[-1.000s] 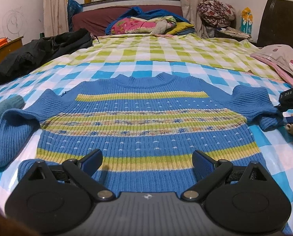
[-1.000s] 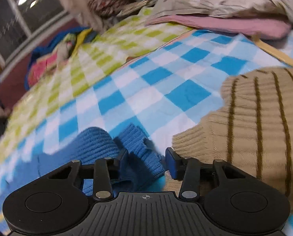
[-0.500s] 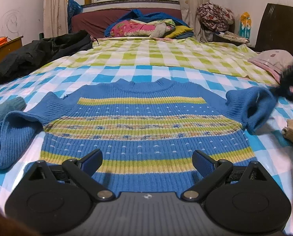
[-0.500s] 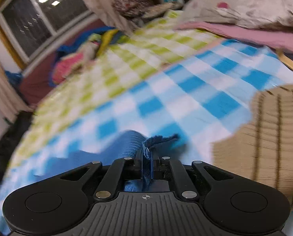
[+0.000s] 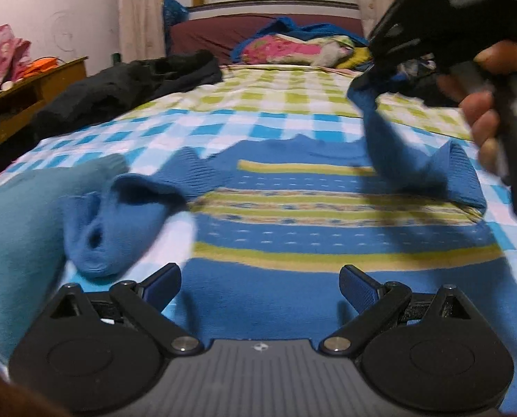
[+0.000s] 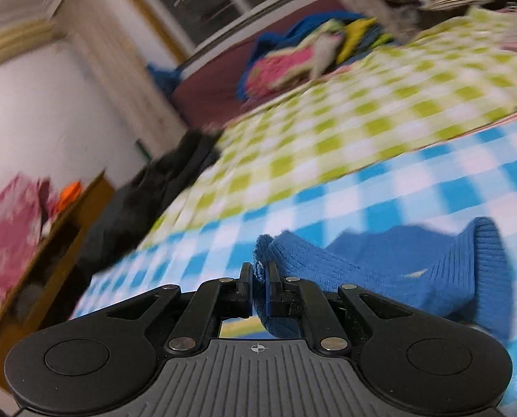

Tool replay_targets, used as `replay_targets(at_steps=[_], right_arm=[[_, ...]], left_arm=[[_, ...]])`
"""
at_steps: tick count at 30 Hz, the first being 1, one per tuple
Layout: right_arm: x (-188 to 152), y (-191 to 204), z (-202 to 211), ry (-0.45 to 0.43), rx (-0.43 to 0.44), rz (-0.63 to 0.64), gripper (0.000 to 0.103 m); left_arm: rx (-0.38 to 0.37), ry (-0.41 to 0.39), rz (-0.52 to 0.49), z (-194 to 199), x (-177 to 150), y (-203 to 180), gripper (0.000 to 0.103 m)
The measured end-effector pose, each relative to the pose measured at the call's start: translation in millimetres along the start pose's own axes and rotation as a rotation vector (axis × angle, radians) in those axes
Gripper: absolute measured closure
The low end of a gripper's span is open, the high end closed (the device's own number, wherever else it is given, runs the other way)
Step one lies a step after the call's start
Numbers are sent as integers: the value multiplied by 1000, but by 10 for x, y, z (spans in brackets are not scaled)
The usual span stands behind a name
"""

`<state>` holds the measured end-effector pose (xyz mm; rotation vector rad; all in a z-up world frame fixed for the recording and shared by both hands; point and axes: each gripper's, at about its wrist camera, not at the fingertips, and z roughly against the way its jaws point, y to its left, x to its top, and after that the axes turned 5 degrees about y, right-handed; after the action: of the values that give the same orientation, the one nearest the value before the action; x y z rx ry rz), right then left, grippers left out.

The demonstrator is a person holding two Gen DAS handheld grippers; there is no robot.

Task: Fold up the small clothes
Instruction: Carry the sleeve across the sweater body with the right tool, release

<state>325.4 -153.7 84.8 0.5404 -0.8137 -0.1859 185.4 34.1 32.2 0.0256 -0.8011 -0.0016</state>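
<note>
Right gripper [image 6: 259,286] clamped on blue sweater [image 5: 327,243] sleeve [image 6: 327,267], left gripper [image 5: 260,286] wide open, empty

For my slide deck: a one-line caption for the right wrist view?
Right gripper shut on blue sweater sleeve, lifted above the checked bedspread.

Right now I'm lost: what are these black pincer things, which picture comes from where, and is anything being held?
A person holds one hand-held two-finger gripper in each hand, each with a camera looking along its fingers. In the left wrist view the left gripper stands open and empty above the hem of the blue striped sweater, which lies flat on the checked bedspread. At the top right of that view a hand carries the right gripper. The right wrist view shows it shut on the sweater's sleeve cuff, lifted off the bed. A teal garment lies at the left.
</note>
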Motion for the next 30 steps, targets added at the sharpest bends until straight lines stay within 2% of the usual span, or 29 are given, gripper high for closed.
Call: replay_targets(at_steps=[5, 10, 14, 17, 20, 22, 24, 27, 30], right_arm=[[-257, 375, -469, 107, 4, 107, 96], [-520, 557, -788, 192, -6, 187, 96], [-659, 677, -938, 241, 0, 246, 95], [-737, 752, -966, 285, 40, 297, 92], [-749, 780, -904, 290, 91, 331, 90], [-713, 749, -792, 274, 126, 318, 81], [-657, 680, -637, 231, 145, 308, 78], [-584, 522, -452, 188, 108, 322, 78], [-546, 330, -331, 144, 4, 374, 77]], left_arm=[[13, -2, 40, -70, 10, 199, 1], [25, 1, 61, -100, -4, 270, 1], [36, 1, 64, -123, -6, 298, 1], [42, 5, 70, -148, -10, 318, 1], [45, 2, 77, -158, -8, 335, 1], [45, 2, 79, -161, -15, 341, 1], [47, 5, 79, -173, -20, 340, 1], [53, 7, 79, -201, -20, 340, 1], [60, 8, 80, -219, -26, 339, 1]])
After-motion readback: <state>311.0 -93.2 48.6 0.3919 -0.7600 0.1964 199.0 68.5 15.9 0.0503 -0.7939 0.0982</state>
